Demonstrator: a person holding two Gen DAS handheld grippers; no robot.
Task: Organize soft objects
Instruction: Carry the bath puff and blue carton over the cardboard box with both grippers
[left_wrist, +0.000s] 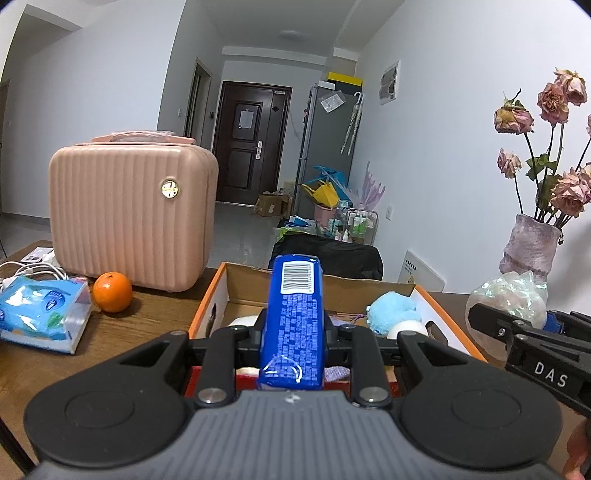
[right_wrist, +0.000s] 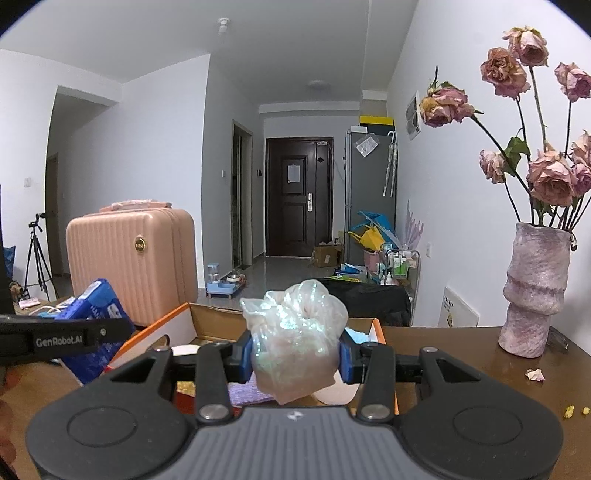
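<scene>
My left gripper (left_wrist: 292, 332) is shut on a blue tissue pack (left_wrist: 293, 317) with a barcode, held on edge above the near side of an orange-rimmed cardboard box (left_wrist: 207, 295). Inside the box lie a light blue plush toy (left_wrist: 393, 308), white round items and a purple cloth. My right gripper (right_wrist: 297, 350) is shut on a crinkly iridescent plastic bundle (right_wrist: 295, 339), held over the same box (right_wrist: 155, 325). In the left wrist view the bundle (left_wrist: 506, 295) and the right gripper (left_wrist: 517, 328) show at the right; in the right wrist view the blue pack (right_wrist: 96, 317) shows at the left.
A pink ribbed case (left_wrist: 129, 210) stands on the wooden table left of the box, with an orange (left_wrist: 112, 291) and a light blue tissue pack (left_wrist: 40, 314) beside it. A vase (right_wrist: 533, 291) of dried roses stands at the right; petal crumbs (right_wrist: 535, 374) lie near it.
</scene>
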